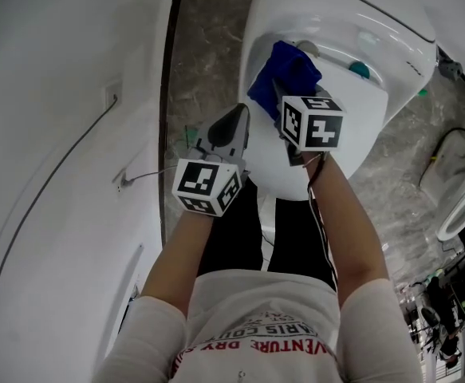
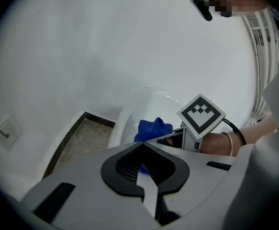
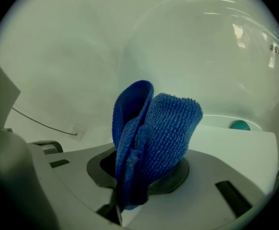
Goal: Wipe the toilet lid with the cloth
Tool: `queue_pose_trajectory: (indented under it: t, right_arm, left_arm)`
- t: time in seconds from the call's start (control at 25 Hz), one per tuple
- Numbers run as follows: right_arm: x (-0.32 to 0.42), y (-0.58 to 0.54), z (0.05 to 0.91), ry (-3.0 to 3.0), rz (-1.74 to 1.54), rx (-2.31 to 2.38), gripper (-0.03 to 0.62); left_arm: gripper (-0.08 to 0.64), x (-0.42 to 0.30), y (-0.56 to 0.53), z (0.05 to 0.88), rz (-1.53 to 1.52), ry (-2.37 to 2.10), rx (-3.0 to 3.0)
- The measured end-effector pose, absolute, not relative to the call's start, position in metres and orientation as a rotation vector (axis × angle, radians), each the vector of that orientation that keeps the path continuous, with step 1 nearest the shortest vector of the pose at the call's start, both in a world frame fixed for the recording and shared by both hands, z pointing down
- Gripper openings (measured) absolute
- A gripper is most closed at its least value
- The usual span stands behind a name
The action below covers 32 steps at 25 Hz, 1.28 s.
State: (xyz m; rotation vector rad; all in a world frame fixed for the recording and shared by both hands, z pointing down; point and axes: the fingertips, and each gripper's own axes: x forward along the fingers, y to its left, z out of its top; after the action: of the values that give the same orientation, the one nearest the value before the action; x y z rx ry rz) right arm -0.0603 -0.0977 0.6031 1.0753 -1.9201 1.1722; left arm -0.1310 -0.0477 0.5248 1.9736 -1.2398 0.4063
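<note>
Over the white toilet lid, R gripper has its jaws clamped tight on a bunched blue cloth, w/ folds sticking up past the jaw tips. Can't tell if cloth touches the lid. L gripper sits just beside R gripper, on its left, by the lid's edge. Its jaw tips are closed together w/ nothing btwn them. Small teal round item lies on the toilet near the cloth. White wall is at left, w/ grey marbled floor btwn wall & toilet.
</note>
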Motion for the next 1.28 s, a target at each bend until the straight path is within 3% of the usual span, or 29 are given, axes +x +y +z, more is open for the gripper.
queue_pose_trajectory:
  t: [1.28]
  right_arm:
    - [0.194, -0.064, 0.600, -1.888, 1.227, 1.142, 0.095]
  left_arm:
    - [0.006, 0.074, -0.031, 0.520, 0.454, -1.189, 2.036]
